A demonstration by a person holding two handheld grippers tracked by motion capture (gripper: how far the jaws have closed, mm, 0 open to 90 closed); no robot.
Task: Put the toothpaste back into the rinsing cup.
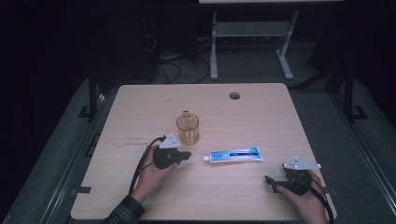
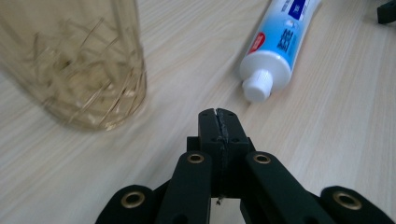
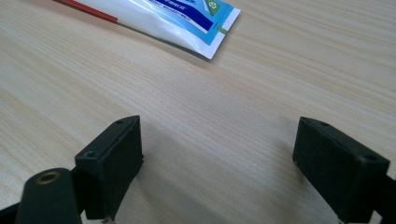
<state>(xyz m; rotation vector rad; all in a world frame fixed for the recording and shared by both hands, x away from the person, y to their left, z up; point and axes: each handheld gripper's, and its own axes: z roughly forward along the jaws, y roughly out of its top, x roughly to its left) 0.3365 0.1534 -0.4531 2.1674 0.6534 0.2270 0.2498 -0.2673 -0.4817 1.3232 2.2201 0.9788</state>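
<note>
- The toothpaste tube (image 1: 233, 155) lies flat on the table (image 1: 140, 196), a little right of the table's middle, white with blue print; its white screw cap points to 9 o'clock and its flat crimped end to 3 o'clock.
- In the left gripper view the tube (image 2: 280, 42) has a round white cap nearest the camera, a red mark behind the shoulder and blue lettering along the body.
- In the right gripper view the crimped end of the tube (image 3: 187, 23) shows a red stripe, a dark blue band and a small green mark.
- The left gripper (image 1: 186, 156) sits at 9 o'clock from the cap, near it but not touching; its jaws are pressed together with nothing between them.
- A clear amber glass (image 1: 187, 129) stands upright at about 11 o'clock from the tube's cap, just beyond the left gripper.
- The right gripper (image 1: 272, 183) rests at about 5 o'clock from the tube, apart from it, jaws spread wide over bare wood.
- Nothing lies between either gripper and the tube.
</note>
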